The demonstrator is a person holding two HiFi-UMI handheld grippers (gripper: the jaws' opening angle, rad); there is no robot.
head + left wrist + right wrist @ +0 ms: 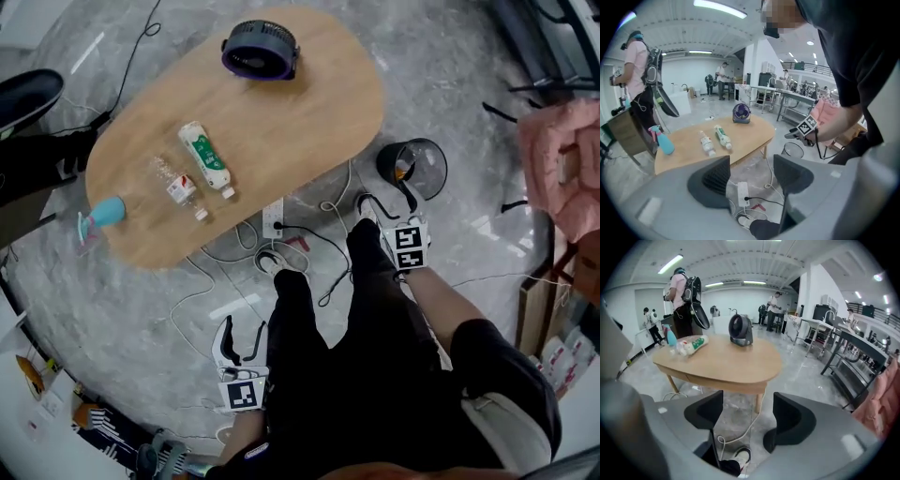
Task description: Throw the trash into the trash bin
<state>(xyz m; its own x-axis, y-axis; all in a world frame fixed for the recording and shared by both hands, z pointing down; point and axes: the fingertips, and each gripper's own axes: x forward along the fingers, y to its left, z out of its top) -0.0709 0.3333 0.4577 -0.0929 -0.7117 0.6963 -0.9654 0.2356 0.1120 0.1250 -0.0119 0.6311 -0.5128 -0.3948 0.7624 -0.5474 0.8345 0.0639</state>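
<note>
Two plastic bottles lie on the oval wooden table (300,122): a green-labelled bottle (206,159) and a smaller clear bottle with a red label (180,187). The black mesh trash bin (412,169) stands on the floor off the table's right end. My left gripper (241,342) hangs low by my left leg, open and empty, well short of the table. My right gripper (384,202) is open and empty just beside the bin. The left gripper view shows both bottles (723,137) (707,143), the bin (793,150) and my open left gripper (751,176). My right gripper (743,420) faces the table side-on.
A purple-rimmed fan (260,49) sits at the table's far end and a blue spray bottle (103,214) at its left end. A power strip (273,217) and loose cables (323,234) lie on the floor by my feet. A person in pink (567,169) stands at the right.
</note>
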